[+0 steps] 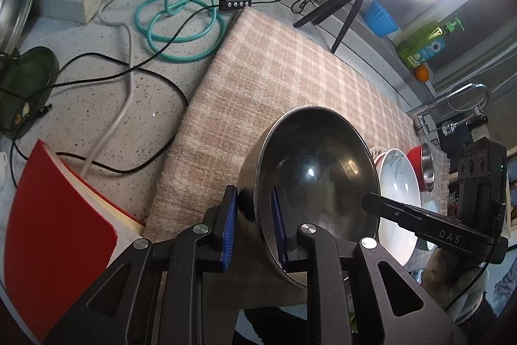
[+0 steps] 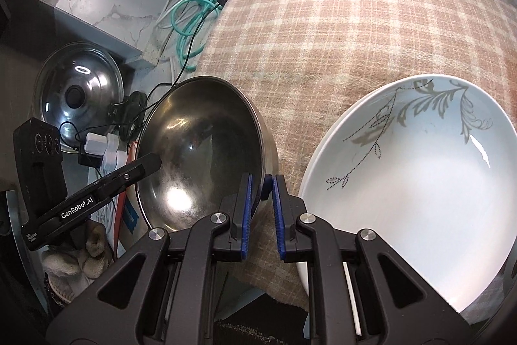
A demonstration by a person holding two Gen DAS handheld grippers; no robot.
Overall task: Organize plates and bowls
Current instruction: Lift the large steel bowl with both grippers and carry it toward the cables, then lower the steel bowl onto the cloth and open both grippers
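Because both grippers pinched opposite sides of the steel bowl (image 1: 315, 180), it hung tilted above the checked cloth (image 1: 274, 63) rather than resting flat, a shared hold that probably kept the slick metal from swinging. With its blue pads nearly closed, the left gripper (image 1: 253, 228) clamped the rim at seven o'clock in its own view, one pad inside and one outside, while the right gripper (image 2: 261, 212) nipped the rim at five o'clock in its view. At three o'clock from the bowl lay the stacked white plates (image 2: 416, 183), seemingly its destination.
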